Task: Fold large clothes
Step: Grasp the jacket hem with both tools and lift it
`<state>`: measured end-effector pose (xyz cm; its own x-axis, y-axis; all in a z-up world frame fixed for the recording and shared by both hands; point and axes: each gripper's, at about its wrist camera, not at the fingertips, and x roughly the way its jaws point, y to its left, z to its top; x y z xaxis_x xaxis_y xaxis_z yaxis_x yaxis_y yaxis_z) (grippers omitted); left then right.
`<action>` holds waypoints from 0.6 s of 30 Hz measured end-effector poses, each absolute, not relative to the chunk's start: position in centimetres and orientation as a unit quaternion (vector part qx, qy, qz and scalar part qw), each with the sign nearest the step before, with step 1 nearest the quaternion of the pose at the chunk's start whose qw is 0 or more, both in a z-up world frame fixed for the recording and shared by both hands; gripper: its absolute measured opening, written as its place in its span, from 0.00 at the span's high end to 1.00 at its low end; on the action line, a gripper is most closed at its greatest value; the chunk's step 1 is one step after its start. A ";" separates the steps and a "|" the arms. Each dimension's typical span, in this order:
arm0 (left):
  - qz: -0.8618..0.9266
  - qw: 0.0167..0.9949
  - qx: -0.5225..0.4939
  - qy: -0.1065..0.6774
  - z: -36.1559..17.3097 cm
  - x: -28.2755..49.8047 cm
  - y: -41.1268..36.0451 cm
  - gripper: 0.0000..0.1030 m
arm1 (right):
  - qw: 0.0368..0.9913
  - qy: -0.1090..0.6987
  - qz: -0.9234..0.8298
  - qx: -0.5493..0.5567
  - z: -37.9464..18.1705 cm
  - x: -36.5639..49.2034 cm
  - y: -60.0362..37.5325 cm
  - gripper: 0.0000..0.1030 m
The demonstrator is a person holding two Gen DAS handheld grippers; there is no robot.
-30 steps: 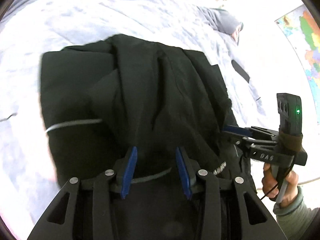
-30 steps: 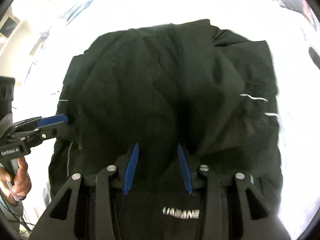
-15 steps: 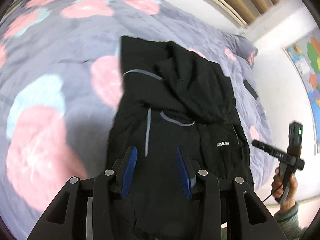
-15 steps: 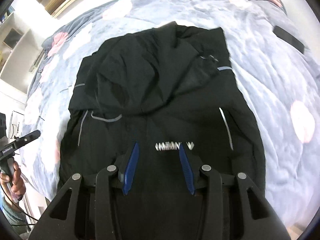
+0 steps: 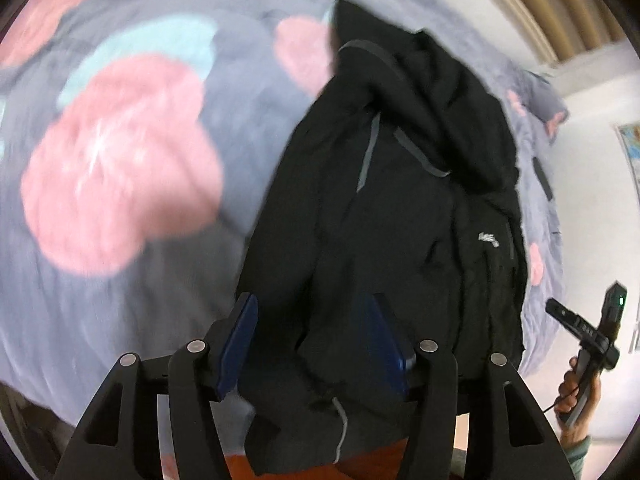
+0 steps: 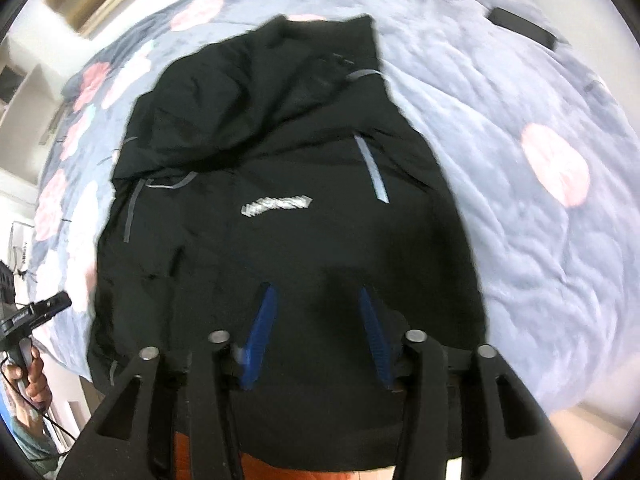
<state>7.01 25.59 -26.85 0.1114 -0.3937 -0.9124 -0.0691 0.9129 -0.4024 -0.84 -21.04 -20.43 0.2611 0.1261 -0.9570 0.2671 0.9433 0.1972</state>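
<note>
The large black hooded jacket (image 6: pixel 280 208) with grey reflective strips and a pale chest logo lies lengthwise on the bed, its lower hem draped over the near edge of the mattress and its hood end bunched toward the far side. In the left wrist view the same jacket (image 5: pixel 400 220) runs from the far centre of the frame down to the bottom edge, where the hem hangs in front of an orange-red surface; both views are motion-blurred. The left gripper (image 5: pixel 312 340) has its blue-padded jaws spread, having just been opening; jacket fabric lies between and below them, and the pads do not press on it. The right gripper (image 6: pixel 316 332) likewise has its blue-padded jaws spread, having just been opening, with the black fabric beneath them and no visible pinch. Each gripper also appears in the other camera's edge, carried by a hand (image 5: pixel 576 396) in a grey-green sleeve, well apart from the jacket's sides. Under the jacket lies a grey-blue quilted bed cover (image 6: pixel 540 240) printed with pink and pale turquoise shapes. A flat black rectangular object (image 6: pixel 522 28) rests on the cover, well apart from the jacket, toward the far side of the bed. A wooden slatted headboard (image 5: pixel 560 12) and a white wall border the bed.
</note>
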 end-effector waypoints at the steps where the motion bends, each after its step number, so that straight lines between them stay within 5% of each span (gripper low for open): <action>1: -0.106 0.719 -0.185 0.661 -27.5 6.7 26.0 0.42 | 0.776 0.608 -0.053 0.161 -20.6 -1.3 -21.5 0.42; 7: -0.096 0.666 -0.260 0.693 -32.3 4.0 27.7 0.42 | 0.747 0.627 -0.103 0.195 -22.9 -5.3 -26.8 0.41; 18: -0.100 0.648 -0.244 0.715 -34.9 1.4 24.8 0.41 | 0.699 0.672 -0.095 0.225 -28.5 -9.2 -30.8 0.41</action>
